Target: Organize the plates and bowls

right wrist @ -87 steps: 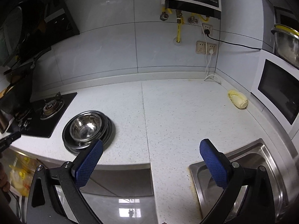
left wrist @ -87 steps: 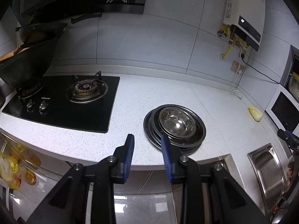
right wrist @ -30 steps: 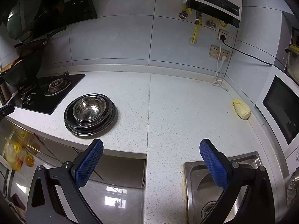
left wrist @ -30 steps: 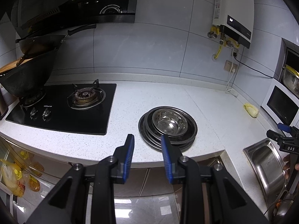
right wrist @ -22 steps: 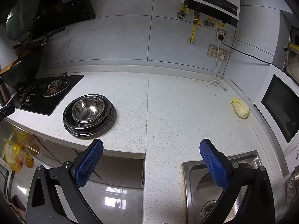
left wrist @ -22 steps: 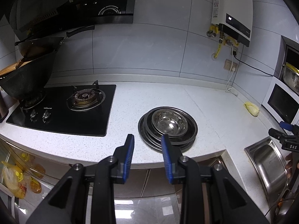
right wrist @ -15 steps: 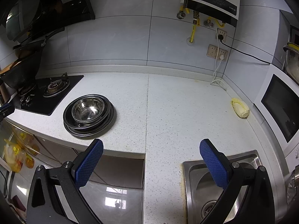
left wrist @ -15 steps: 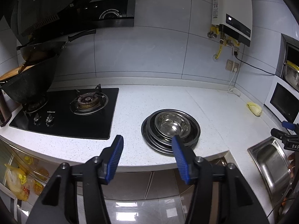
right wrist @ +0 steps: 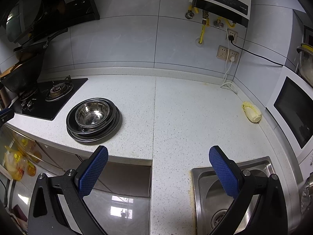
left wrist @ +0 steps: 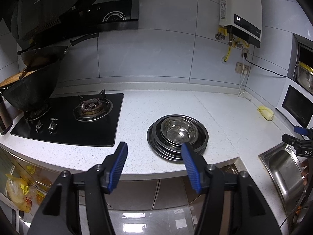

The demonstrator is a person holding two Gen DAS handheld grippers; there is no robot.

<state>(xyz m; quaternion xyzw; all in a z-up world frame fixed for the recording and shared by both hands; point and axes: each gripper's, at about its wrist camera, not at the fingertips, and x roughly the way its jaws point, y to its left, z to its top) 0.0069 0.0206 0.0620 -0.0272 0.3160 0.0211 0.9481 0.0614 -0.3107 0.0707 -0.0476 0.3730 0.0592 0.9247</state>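
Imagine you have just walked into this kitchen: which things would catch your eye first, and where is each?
First, the stack of steel plates with a shiny bowl nested on top, near the counter's front edge, right of the black gas hob. Then the yellowish cabbage alone by the white oven, and the open blue-padded left gripper and right gripper in front.

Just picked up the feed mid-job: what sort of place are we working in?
A home kitchen, most likely: a gas hob set in a speckled white counter, a steel sink, and a microwave against the tiled wall.
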